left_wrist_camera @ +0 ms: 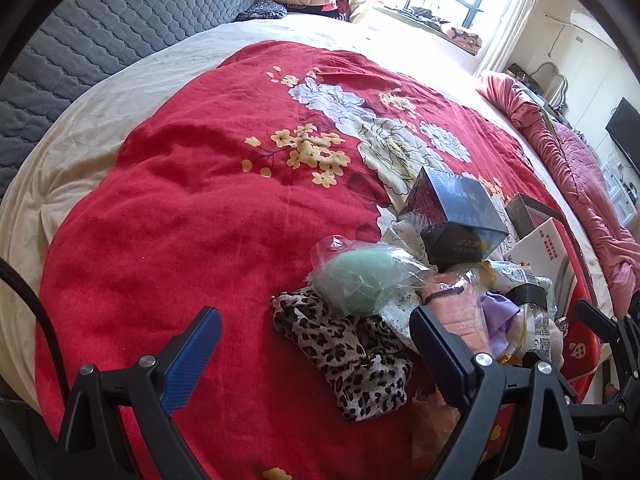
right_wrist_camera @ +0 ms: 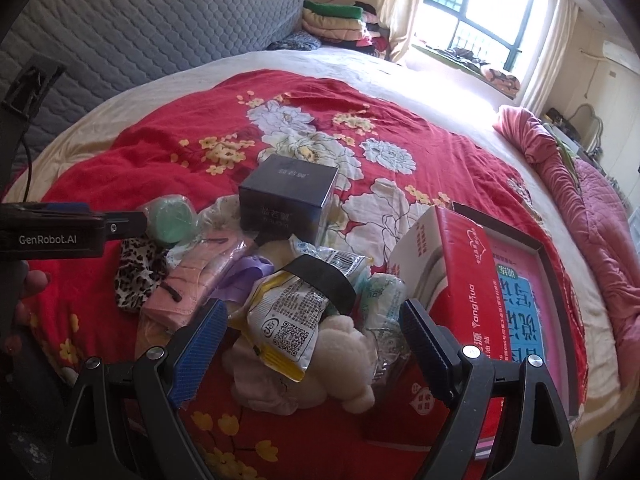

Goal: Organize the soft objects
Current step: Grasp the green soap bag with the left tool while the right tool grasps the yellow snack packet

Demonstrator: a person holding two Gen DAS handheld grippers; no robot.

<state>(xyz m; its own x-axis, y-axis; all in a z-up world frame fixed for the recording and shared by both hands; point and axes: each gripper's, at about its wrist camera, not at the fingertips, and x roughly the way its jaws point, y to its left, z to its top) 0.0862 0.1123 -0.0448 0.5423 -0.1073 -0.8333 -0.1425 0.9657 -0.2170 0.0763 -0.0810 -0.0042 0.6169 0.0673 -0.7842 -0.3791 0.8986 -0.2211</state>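
My left gripper (left_wrist_camera: 316,344) hovers low over the red floral blanket (left_wrist_camera: 180,200), jaws wide and empty, above a leopard-print cloth (left_wrist_camera: 352,360) at lower centre. My right gripper (right_wrist_camera: 314,332) hovers with jaws wide and empty around a white plush toy (right_wrist_camera: 344,360) and snack packet (right_wrist_camera: 288,320) in the pile, lower centre.

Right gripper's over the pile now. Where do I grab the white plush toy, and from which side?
Grip the white plush toy across its rounded body, coming straight down and forward with the right gripper, whose jaws are open and already straddle it. Stay below the yellow snack packet lying over its upper left, or you'll likely pinch that too.
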